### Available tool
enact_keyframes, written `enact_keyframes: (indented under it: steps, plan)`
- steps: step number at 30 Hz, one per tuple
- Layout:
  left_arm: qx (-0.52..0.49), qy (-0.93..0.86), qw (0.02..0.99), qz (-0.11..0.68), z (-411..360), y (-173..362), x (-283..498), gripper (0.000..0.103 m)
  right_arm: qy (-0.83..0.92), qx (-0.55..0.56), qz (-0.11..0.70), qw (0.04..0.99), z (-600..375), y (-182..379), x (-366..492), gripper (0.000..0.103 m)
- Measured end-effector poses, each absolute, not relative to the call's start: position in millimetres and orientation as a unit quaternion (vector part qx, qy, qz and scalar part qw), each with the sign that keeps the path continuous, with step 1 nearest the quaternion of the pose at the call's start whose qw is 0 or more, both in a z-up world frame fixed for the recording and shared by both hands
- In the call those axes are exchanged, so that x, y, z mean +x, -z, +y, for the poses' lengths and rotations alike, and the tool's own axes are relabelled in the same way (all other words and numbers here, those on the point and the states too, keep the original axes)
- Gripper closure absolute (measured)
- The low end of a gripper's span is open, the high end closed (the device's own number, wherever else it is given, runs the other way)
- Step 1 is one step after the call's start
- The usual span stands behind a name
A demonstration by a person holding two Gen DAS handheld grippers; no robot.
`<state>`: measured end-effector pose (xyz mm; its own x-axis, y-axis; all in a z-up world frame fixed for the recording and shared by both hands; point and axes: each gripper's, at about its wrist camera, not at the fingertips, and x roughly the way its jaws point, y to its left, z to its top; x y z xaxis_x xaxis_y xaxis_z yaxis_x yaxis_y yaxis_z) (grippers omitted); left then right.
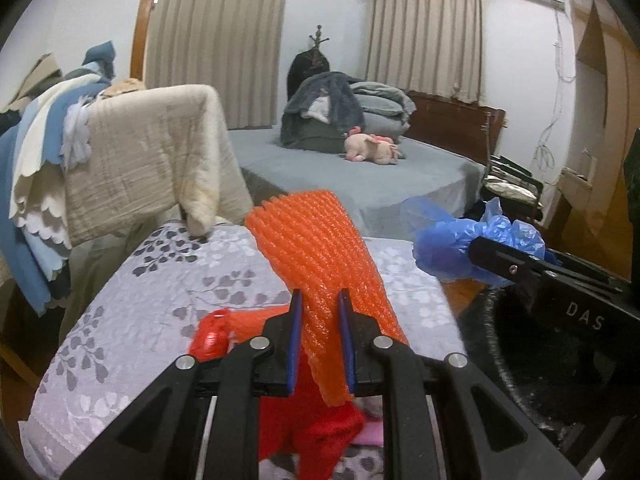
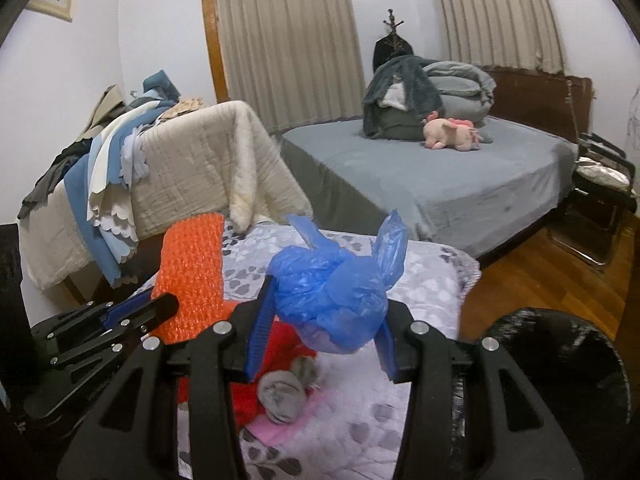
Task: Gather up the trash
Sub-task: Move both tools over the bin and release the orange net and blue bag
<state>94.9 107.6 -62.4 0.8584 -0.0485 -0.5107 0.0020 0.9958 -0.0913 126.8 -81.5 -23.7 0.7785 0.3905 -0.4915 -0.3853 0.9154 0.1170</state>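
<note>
Left gripper pinches ribbed orange bubble-wrap strip btwn its fingers; right gripper clamps crumpled blue plastic bag.

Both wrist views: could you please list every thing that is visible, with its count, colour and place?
bubble wrap: one, orange, held above the floral cover
plastic bag: one, blue, crumpled, held above the floral cover
floral cover: one, lilac-grey, on the near surface
red cloth: one, on the floral cover
grey fluffy item: one, beside the red cloth
bin: one, black, at right
bed: one, grey sheet, behind
plush toy: one, pink, on the bed
left claw: black, shut on the bubble wrap
right claw: black, shut on the plastic bag
</note>
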Motion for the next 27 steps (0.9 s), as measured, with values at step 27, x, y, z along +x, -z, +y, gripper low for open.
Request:
enact_keyframes:
  steps: [27]
  plan:
    - [-0.009, 0.175, 0.945, 0.277, -47, 58, 96, 0.086, -0.053, 0.021, 0.261, 0.964, -247, 26, 70, 0.06]
